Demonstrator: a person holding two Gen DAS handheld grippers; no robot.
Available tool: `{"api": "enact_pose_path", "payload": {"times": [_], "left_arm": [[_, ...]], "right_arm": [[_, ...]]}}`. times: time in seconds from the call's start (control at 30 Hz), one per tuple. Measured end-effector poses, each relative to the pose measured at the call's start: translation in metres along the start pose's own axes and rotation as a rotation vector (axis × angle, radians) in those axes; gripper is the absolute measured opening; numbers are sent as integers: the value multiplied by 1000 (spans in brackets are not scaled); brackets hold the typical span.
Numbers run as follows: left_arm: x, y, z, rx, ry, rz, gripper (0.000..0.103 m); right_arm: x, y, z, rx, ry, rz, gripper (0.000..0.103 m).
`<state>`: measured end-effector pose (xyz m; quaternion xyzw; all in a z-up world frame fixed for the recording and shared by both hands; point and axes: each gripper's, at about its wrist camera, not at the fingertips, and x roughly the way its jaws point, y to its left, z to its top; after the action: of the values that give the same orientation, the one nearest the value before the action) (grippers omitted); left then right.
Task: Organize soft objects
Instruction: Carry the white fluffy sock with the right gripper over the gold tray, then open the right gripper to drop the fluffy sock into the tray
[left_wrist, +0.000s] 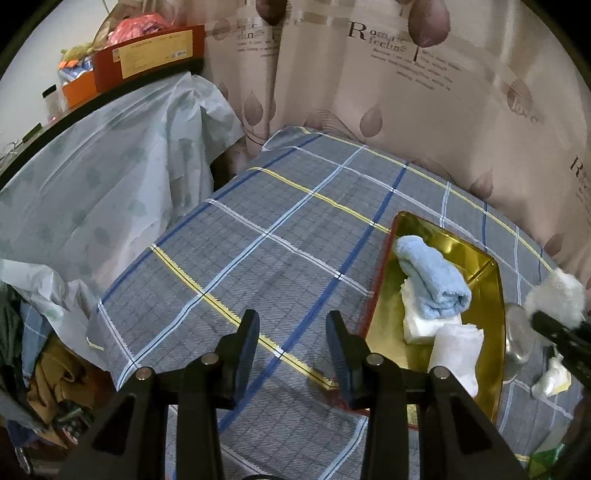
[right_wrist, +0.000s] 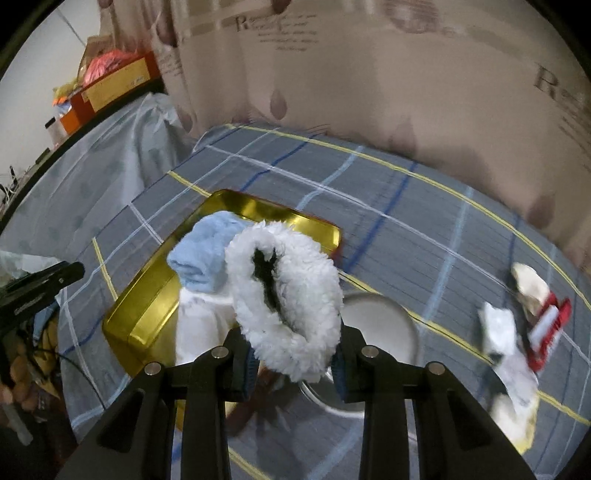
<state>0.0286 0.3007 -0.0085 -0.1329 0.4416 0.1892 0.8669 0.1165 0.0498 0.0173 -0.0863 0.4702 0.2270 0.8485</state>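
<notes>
— Right gripper (right_wrist: 293, 363)?
— Clamped on a fluffy white ring (right_wrist: 284, 306), raised over the gold tray (right_wrist: 147, 306).
— Left gripper (left_wrist: 291, 341)?
— Jaws spread, empty, above the plaid sheet (left_wrist: 258, 229).
— Tray contents?
— 1 blue towel (left_wrist: 432, 280) on white cloths (left_wrist: 424, 325).

right gripper (right_wrist: 293, 354) clamping fluffy white sock (right_wrist: 284, 299), above gold tray (right_wrist: 147, 306)

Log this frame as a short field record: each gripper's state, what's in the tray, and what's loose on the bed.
left gripper: open, empty, over the plaid bedsheet
right gripper: shut on fluffy white cloth, near the tray
gold tray: blue towel, white folded cloths
loose on bed: round glass dish, white cloths with a red item
</notes>
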Motion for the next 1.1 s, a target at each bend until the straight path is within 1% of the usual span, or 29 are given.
{"api": "enact_pose_path", "payload": {"times": [0.07, 0.23, 0.3, 0.47, 0.63, 0.77, 0.83, 0.87, 0.9, 0.93, 1.1], "left_arm": [[0, 2, 1, -5, 2, -1, 38], [3, 4, 0, -22, 14, -25, 38], [5, 6, 0, -29, 17, -30, 38], [8, 7, 0, -33, 27, -29, 38], [10, 8, 1, -39, 35, -36, 38], [12, 8, 0, -41, 43, -38, 38], [12, 8, -1, -41, 46, -39, 38], [12, 8, -1, -41, 45, -40, 38], [12, 8, -1, -41, 46, -39, 38], [12, 8, -1, -41, 44, -41, 38], [12, 9, -1, -50, 45, -41, 38]], "right_arm": [[11, 6, 6, -11, 9, -16, 29], [36, 9, 20, 10, 37, -16, 29], [42, 10, 23, 19, 45, -8, 30], [54, 15, 25, 2, 64, -24, 33], [61, 15, 28, 16, 64, -34, 34], [63, 17, 28, 12, 66, -38, 41], [63, 16, 29, 13, 65, -36, 43], [62, 16, 29, 16, 63, -34, 49], [59, 16, 28, 22, 54, -35, 58], [56, 15, 27, 27, 42, -36, 60], [32, 12, 18, 24, 0, -19, 60]]}}
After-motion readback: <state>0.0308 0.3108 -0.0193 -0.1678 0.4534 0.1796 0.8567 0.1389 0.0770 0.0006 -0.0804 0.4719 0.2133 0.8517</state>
